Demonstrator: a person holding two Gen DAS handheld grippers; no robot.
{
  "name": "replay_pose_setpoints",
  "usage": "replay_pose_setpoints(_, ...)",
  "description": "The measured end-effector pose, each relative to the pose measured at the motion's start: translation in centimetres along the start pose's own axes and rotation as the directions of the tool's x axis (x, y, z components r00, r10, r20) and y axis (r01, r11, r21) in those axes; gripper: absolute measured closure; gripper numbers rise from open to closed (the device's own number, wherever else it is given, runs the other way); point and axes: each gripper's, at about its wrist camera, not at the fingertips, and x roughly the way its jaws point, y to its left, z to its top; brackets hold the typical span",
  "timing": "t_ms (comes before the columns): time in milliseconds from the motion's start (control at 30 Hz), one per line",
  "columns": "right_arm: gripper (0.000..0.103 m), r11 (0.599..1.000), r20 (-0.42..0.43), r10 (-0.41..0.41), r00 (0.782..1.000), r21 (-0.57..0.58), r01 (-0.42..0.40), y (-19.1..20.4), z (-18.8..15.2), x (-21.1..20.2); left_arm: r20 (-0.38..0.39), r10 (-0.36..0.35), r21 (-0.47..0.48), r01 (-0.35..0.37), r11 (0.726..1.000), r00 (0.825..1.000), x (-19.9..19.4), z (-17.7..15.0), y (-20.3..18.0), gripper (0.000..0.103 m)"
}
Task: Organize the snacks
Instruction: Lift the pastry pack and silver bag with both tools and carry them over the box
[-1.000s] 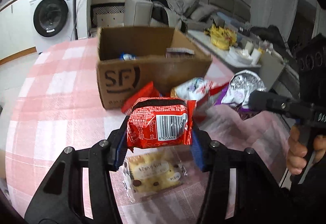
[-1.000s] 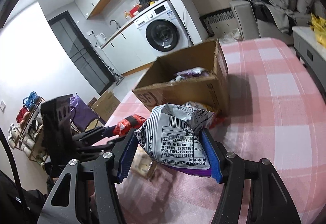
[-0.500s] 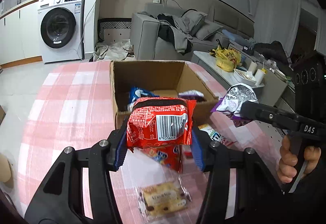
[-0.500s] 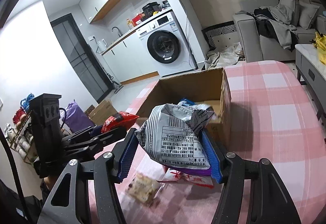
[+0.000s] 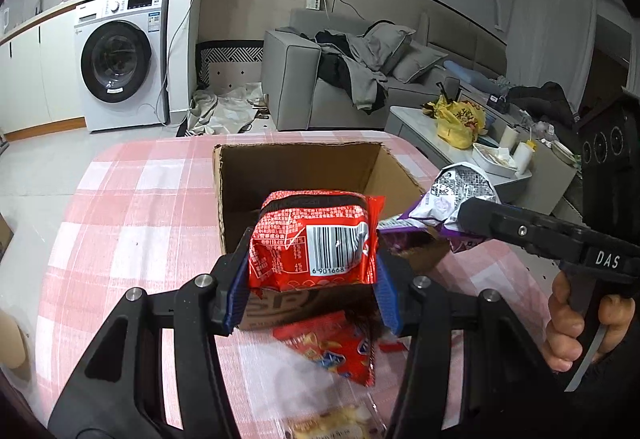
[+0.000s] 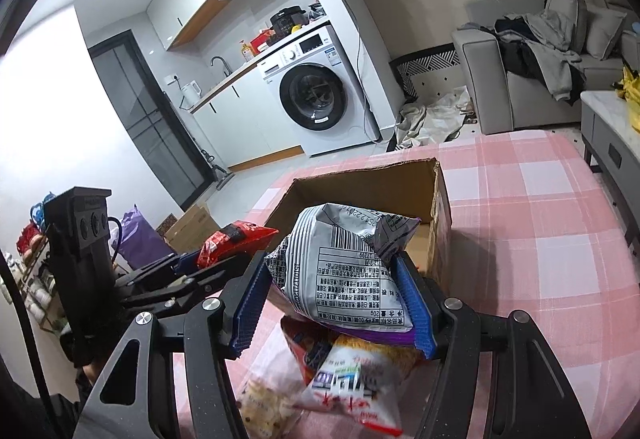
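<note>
My left gripper (image 5: 310, 259) is shut on a red snack packet (image 5: 314, 239) and holds it above the near wall of an open cardboard box (image 5: 304, 159). My right gripper (image 6: 334, 299) is shut on a silver and purple snack bag (image 6: 344, 271), held above the box's near edge (image 6: 360, 179). The silver bag also shows in the left wrist view (image 5: 460, 191), at the box's right side. The red packet shows in the right wrist view (image 6: 232, 239), left of the box. The packets hide most of the box's inside.
The box stands on a pink checked tablecloth (image 5: 120, 219). Loose snacks lie on it in front of the box: a red bag (image 5: 336, 351), a clear-wrapped cookie pack (image 5: 340, 423), a white and red bag (image 6: 352, 379). A sofa (image 5: 360, 71) and washing machine (image 5: 120, 59) stand behind.
Both grippers have risen and moved forward with their packets, from low over the loose snacks to above the box opening. Both stay shut on their packets.
</note>
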Motion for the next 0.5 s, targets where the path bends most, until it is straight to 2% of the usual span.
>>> replay_pose_setpoints(500, 0.04, 0.997, -0.016, -0.067, 0.998, 0.028, 0.067, -1.1, 2.0, 4.9, -0.04, 0.048, 0.002, -0.048, 0.999, 0.998, 6.4, 0.7, 2.0, 0.053)
